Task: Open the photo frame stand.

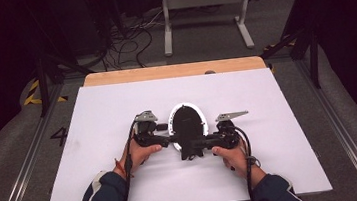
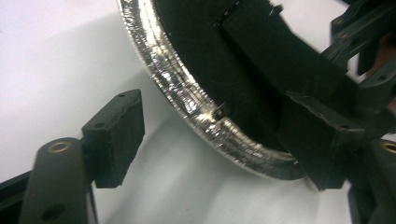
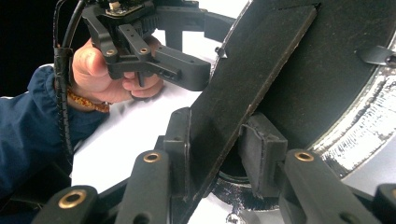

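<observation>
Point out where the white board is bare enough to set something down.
The white board is free along its far edge by the wooden strip and on both outer sides. It is crowded at centre front: oval dish, left gripper, right gripper.

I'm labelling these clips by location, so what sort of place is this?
Probably a lab or workshop recording setup, not a home: a white board laid over a wooden table, loose cables on a grey floor, and hazard-striped tape beside metal frame legs.

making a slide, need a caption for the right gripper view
Right gripper shut on a black flat strap of a silver-rimmed oval object; left gripper close beside it.
</observation>
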### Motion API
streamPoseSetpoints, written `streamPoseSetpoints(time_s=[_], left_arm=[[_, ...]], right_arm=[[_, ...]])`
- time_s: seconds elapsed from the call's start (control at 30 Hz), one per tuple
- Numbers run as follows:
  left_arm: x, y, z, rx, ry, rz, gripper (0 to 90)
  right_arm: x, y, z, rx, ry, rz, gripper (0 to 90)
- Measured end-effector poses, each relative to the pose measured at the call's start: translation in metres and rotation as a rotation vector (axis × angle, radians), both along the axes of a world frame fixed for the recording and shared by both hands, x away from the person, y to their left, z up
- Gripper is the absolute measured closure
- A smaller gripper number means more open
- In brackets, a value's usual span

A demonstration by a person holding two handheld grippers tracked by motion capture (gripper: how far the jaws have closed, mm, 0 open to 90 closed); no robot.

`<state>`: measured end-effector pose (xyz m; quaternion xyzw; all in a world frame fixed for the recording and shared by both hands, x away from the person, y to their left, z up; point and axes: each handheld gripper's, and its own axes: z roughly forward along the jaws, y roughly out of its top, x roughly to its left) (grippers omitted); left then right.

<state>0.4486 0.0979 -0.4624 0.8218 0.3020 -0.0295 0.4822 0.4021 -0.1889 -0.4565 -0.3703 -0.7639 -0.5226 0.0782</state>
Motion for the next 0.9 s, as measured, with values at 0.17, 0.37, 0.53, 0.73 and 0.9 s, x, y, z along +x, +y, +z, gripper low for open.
streamPoseSetpoints(time_s=[0.17,0.37,0.53,0.73,0.9], left_arm=[[0.001,0.000,0.000,-0.027,0.042,-0.043,35.2],[0.001,0.004,0.001,-0.049,0.043,-0.056,38.4],[-0.004,0.007,0.008,-0.096,0.010,-0.068,42.1],[-0.009,0.003,0.012,-0.091,-0.035,-0.092,48.7],[-0.012,0.002,0.013,-0.061,-0.055,-0.099,57.6]], right_arm=[[-0.001,0.000,0.001,0.000,-0.009,0.007,65.4],[-0.002,0.001,0.002,-0.003,-0.018,0.008,65.5],[-0.003,-0.001,0.001,0.002,0.005,-0.004,67.2],[-0.004,-0.001,0.001,0.005,0.006,-0.001,71.5],[-0.006,-0.002,0.002,0.011,0.009,0.001,72.2]])
